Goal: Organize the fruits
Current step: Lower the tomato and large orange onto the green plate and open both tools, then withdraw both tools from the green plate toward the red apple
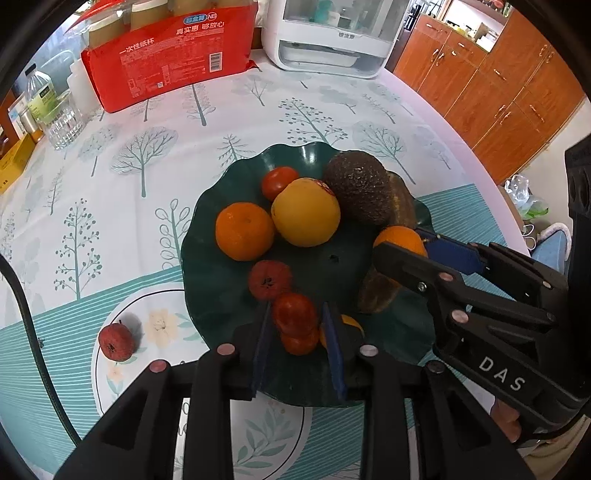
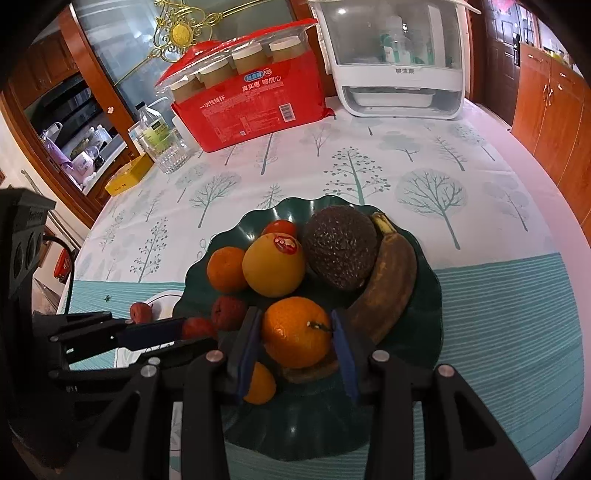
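Observation:
A dark green wavy plate (image 1: 221, 302) (image 2: 424, 339) holds a yellow orange (image 1: 306, 212) (image 2: 273, 264), mandarins, an avocado (image 1: 356, 188) (image 2: 340, 247), a browned banana (image 2: 391, 284) and small red fruits. My left gripper (image 1: 297, 328) is over the plate's near edge, its blue pads on either side of a small red fruit (image 1: 295, 314), close to it. My right gripper (image 2: 295, 336) has its pads against both sides of a mandarin (image 2: 297, 332) on the plate. One red fruit (image 1: 115, 341) (image 2: 140, 312) lies on the table, left of the plate.
A red pack of paper cups (image 1: 166, 62) (image 2: 255, 103), a white appliance (image 1: 328, 33) (image 2: 399, 62), a glass (image 1: 62, 123) (image 2: 171, 155), a bottle and a yellow box (image 2: 129, 177) stand at the back. Wooden cabinets line the right.

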